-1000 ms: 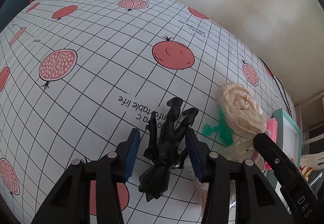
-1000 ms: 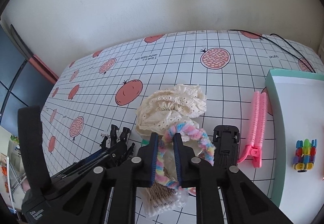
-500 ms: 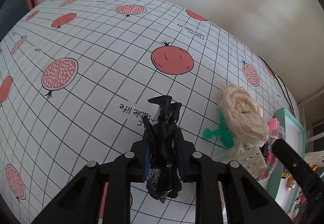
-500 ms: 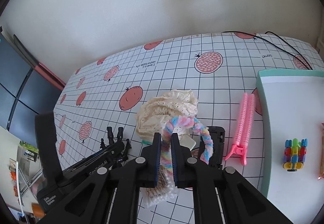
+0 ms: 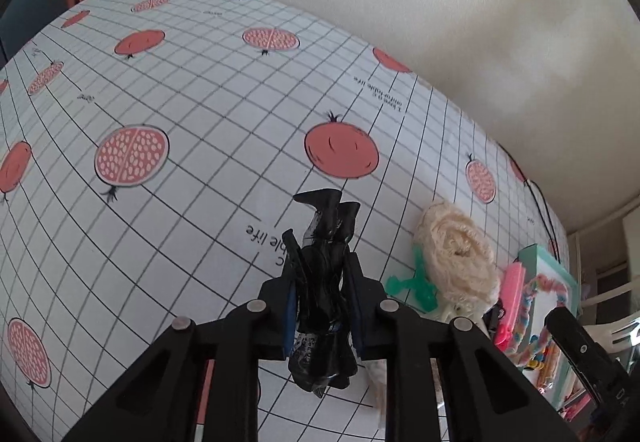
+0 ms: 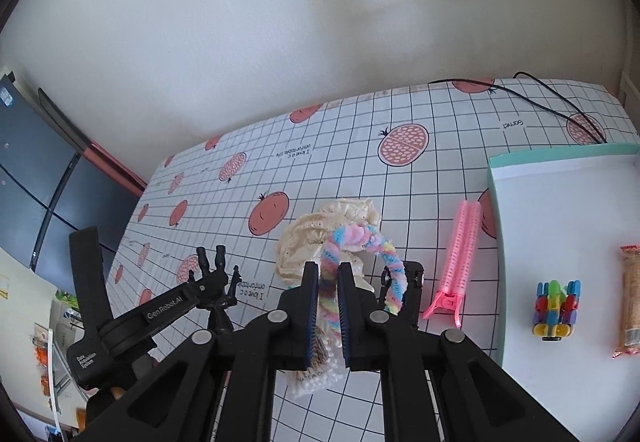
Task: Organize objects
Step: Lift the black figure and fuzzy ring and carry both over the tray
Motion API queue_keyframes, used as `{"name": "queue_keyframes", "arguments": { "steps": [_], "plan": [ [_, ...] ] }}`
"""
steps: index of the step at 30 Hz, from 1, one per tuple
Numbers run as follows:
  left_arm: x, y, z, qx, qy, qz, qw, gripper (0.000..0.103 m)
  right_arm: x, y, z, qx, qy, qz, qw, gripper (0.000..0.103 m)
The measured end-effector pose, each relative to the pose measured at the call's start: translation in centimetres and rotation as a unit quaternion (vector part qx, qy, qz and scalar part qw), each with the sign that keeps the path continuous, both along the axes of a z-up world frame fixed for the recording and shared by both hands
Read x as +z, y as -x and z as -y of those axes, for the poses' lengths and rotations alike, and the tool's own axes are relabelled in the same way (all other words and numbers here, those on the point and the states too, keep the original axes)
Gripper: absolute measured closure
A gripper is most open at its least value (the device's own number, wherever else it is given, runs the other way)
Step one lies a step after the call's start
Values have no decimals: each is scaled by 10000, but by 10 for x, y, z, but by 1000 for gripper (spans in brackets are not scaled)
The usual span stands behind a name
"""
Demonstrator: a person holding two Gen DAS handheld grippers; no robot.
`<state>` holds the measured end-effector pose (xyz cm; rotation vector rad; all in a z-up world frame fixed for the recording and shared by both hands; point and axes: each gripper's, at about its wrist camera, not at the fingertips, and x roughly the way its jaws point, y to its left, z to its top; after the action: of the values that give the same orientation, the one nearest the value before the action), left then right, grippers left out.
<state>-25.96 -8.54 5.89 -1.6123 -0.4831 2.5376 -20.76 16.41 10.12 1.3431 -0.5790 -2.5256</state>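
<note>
My left gripper is shut on a black bundle of hair clips and holds it above the pomegranate tablecloth. It also shows in the right wrist view. My right gripper is shut on a pastel rainbow fuzzy hair tie, lifted above a cream lace scrunchie. The scrunchie and the hair tie show in the left wrist view too.
A teal-rimmed white tray at right holds a coloured block toy and a snack packet. A pink hair clip, a black clip, a cotton swab pack and a green clip lie on the cloth. A black cable runs at back.
My left gripper closed on the black clips and lifted them. My right gripper rose with the rainbow hair tie, away from the table.
</note>
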Motion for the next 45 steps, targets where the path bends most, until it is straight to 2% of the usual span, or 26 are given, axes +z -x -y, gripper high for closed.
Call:
{"name": "queue_keyframes", "arguments": {
  "steps": [11, 18, 24, 30, 37, 45],
  "plan": [
    [53, -8, -11, 15, -356, -576, 9977, 81, 22, -11, -30, -143, 131, -234, 9995, 93],
    [85, -20, -58, -447, -539, -898, 9935, 81, 28, -20, -67, -429, 71, -268, 9987, 93],
    [99, -34, -109, -937, -670, -979, 9885, 81, 32, -28, -107, -753, 76, -269, 9968, 93],
    [102, -49, -157, -1427, -721, -942, 9826, 81, 35, -35, -147, -1040, 92, -249, 9942, 93],
    [91, -69, -206, -1948, -774, -682, 9754, 81, 36, -51, -197, -1452, 45, -220, 9892, 93],
    [80, -90, -251, -2364, -693, -511, 9678, 81, 31, -66, -235, -1792, -46, -88, 9838, 93]
  ]
}}
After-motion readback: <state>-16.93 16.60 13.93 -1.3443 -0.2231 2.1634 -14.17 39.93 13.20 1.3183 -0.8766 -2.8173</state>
